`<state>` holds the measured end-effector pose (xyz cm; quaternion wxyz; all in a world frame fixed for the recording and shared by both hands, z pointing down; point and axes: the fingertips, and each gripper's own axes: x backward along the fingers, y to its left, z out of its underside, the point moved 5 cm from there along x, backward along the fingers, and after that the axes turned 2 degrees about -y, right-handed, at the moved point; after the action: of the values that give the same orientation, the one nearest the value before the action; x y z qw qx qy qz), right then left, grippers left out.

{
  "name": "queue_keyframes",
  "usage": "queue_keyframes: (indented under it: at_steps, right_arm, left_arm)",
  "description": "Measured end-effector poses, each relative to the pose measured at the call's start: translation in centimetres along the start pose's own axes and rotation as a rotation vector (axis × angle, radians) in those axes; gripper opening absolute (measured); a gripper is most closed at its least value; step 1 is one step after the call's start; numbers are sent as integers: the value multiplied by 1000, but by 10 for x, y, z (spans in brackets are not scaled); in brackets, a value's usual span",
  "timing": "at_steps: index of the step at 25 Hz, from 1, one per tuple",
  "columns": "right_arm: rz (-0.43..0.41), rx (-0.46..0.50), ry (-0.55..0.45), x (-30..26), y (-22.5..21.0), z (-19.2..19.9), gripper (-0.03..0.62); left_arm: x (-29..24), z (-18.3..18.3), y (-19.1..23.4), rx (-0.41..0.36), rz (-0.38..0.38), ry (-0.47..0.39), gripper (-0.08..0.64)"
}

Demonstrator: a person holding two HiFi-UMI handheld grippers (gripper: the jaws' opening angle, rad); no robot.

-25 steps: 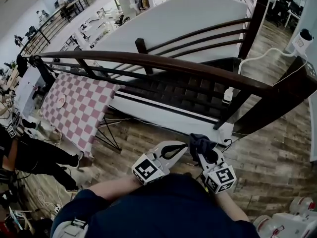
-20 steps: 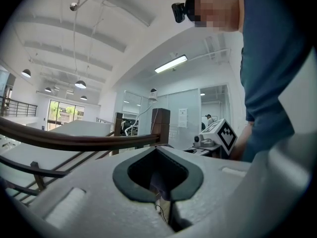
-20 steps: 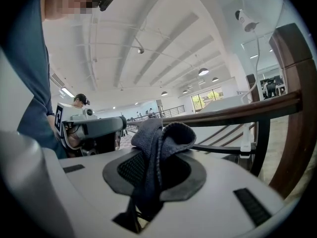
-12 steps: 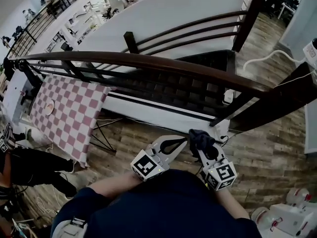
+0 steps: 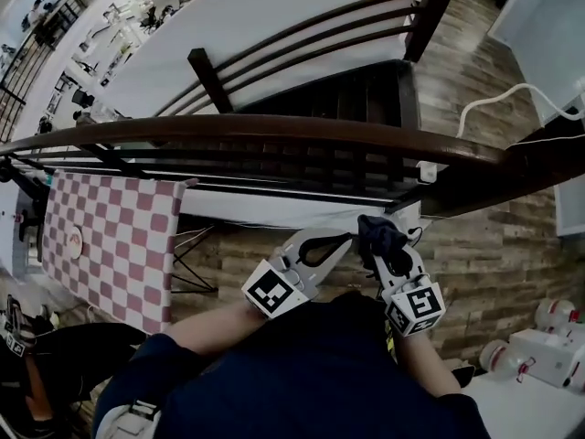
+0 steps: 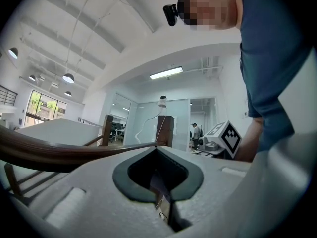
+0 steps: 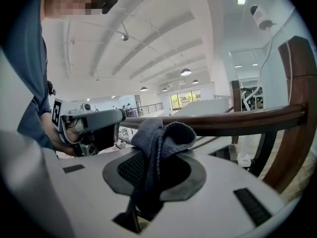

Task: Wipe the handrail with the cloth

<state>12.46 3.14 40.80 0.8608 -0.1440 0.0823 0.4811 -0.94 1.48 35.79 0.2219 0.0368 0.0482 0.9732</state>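
Note:
A dark brown wooden handrail [image 5: 274, 130] runs across the head view, just beyond both grippers. My right gripper [image 5: 377, 241] is shut on a dark blue-grey cloth [image 5: 384, 234], which bunches up above its jaws. In the right gripper view the cloth [image 7: 157, 137] stands out of the right gripper [image 7: 159, 158], with the handrail [image 7: 237, 120] close behind it and not touching. My left gripper [image 5: 340, 240] is beside it on the left, shut and holding nothing. The left gripper [image 6: 157, 150] points up at the handrail [image 6: 54, 155] from below.
Thin dark rails [image 5: 228, 167] run under the handrail, with a dark staircase [image 5: 329, 94] beyond. A thick post [image 5: 539, 163] ends the handrail at the right. A pink checkered table [image 5: 110, 236] stands on the floor below, at the left. White machines [image 5: 539, 350] sit at the lower right.
The head view has moved forward and tilted further down, so the handrail now lies closer to both grippers. The grippers keep their pose, and the cloth stays in the right one.

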Motion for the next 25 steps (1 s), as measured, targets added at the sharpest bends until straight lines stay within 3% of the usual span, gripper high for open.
queue_keyframes:
  at_steps: [6, 19, 25]
  right_arm:
    - [-1, -17, 26, -17, -26, 8, 92]
    - [6, -11, 99, -42, -139, 41, 92]
    - [67, 13, 138, -74, -196, 65, 92]
  left_arm:
    - [-29, 13, 15, 35, 0, 10, -5]
    - [-114, 64, 31, 97, -59, 74, -5]
    - [-151, 101, 55, 51, -63, 87, -5]
